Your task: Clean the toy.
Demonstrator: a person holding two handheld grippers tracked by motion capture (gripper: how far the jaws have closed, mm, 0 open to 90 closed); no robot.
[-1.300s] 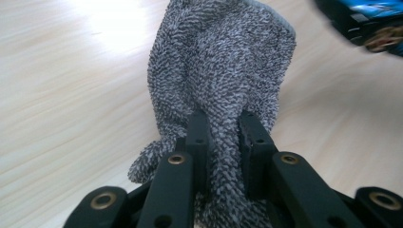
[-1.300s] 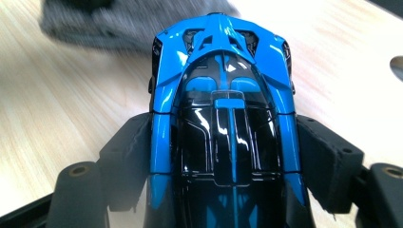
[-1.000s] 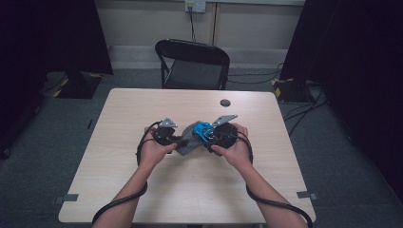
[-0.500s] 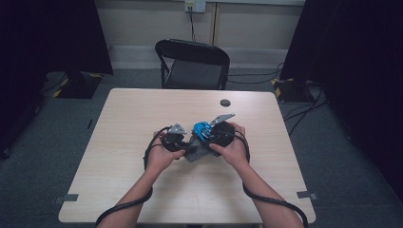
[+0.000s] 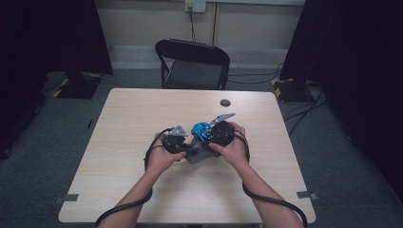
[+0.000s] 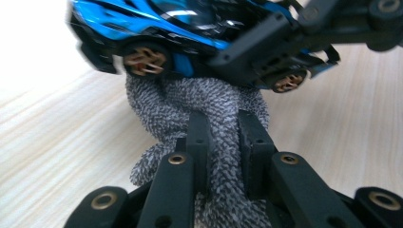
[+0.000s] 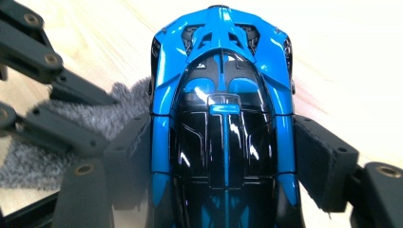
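A glossy blue and black toy car sits between the pads of my right gripper, which is shut on its sides. From above, the toy car is held over the middle of the table by the right gripper. My left gripper is shut on a bunched grey knitted cloth. The cloth presses against the underside of the toy car, by its wheels. Seen from above, the left gripper is just left of the car, with the cloth below it.
The pale wooden table bears a small black round disc near its far edge. A black folding chair stands behind the table. Black cables trail from both grippers along the forearms.
My left gripper has moved right with the cloth, closing in under the car. The car in the right gripper has tipped up a little; the right hand stays put.
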